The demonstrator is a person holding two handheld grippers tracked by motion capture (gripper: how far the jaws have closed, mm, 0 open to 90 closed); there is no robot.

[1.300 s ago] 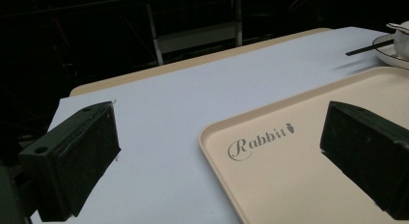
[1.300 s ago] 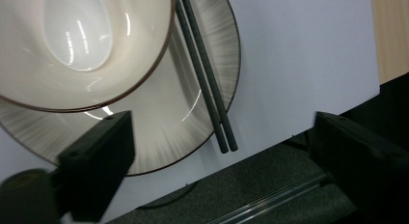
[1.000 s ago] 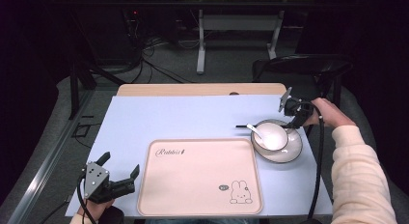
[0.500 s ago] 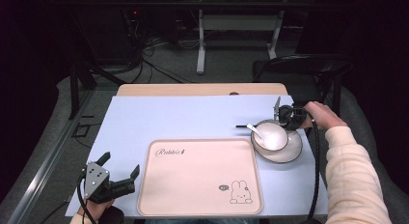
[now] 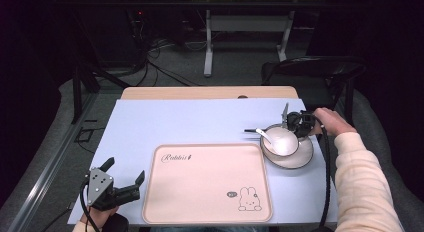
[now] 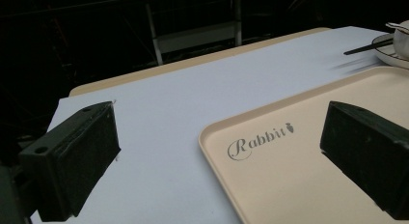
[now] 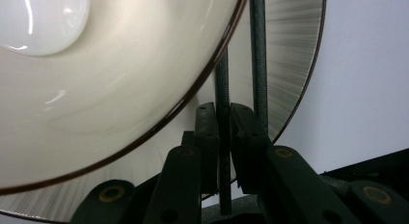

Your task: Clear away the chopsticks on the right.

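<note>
The right hand (image 5: 330, 123) reaches in from the right, far side, its tool (image 5: 294, 123) low at the far rim of the bowl (image 5: 282, 141) on its plate (image 5: 302, 157). Its jaws have just been closing and now pinch narrowly on one thin dark chopstick (image 7: 222, 79). A second chopstick (image 7: 258, 64) lies just beside it over the plate. The left tool (image 5: 125, 169) rests near the table's (image 5: 190, 117) near left corner, jaws wide, straddling the left edge of the tray (image 5: 210, 187). Bare table lies between the tray and the far edge.
</note>
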